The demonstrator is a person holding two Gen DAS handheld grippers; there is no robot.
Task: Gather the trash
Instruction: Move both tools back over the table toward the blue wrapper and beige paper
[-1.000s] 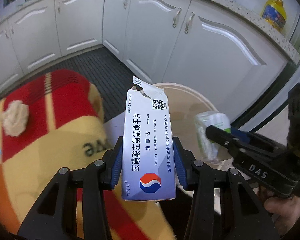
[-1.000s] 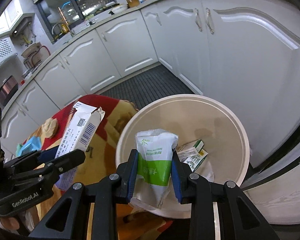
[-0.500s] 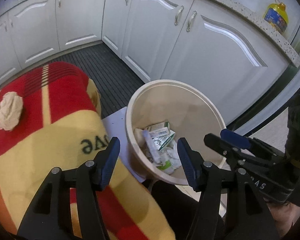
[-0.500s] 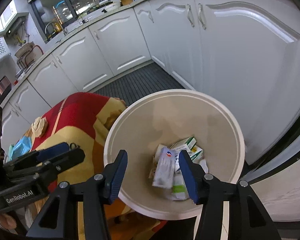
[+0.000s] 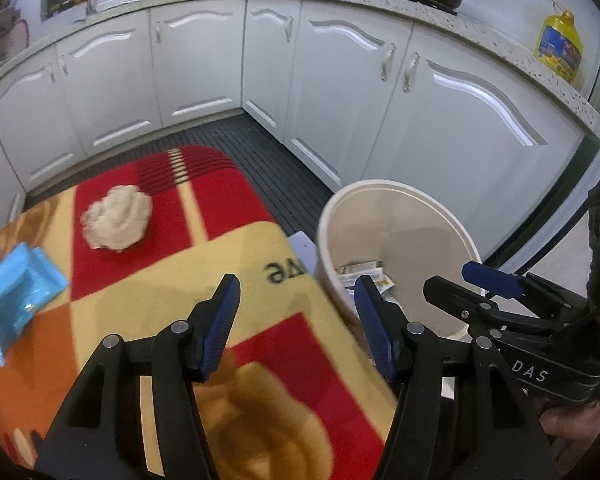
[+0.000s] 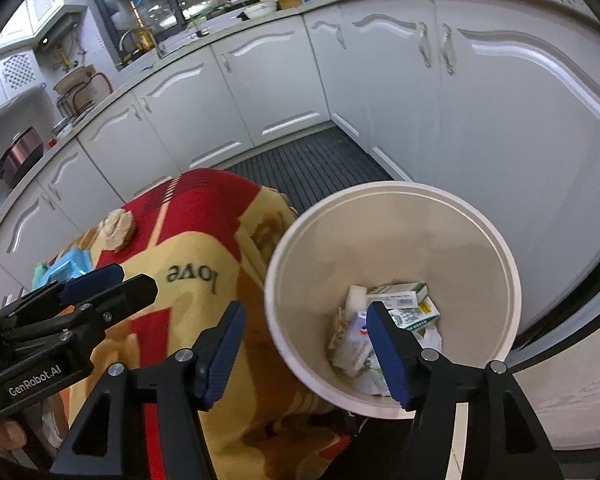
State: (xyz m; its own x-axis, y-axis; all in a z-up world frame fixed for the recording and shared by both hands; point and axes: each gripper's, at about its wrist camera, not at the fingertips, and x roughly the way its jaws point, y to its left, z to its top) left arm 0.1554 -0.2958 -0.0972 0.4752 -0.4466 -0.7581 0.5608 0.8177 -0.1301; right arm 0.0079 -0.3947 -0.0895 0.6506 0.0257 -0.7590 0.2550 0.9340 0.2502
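Note:
A cream waste bin (image 6: 392, 189) stands on the floor beside the table, with several small boxes and packets (image 6: 400, 300) lying at its bottom. My right gripper (image 6: 305, 316) hovers over the bin's near left rim; its jaws are opening and nothing is between them. My left gripper (image 5: 296, 292) is open and empty above the table's red and yellow blanket (image 5: 172, 280), left of the bin (image 5: 396, 200). On the blanket lie a crumpled beige wad (image 5: 116, 220) and a light blue box (image 5: 16, 292). Each gripper shows at the edge of the other's view.
White kitchen cabinets (image 5: 340, 80) curve round behind, with a dark ribbed mat (image 5: 260, 152) on the floor before them. A yellow oil bottle (image 5: 560, 52) and pots stand on the counter. A hand (image 5: 572, 424) holds the right gripper at the lower right.
The left gripper let go of a blue and white medicine box and the right a green and white packet; both now lie in the bin. Both grippers opened and drew back toward the table.

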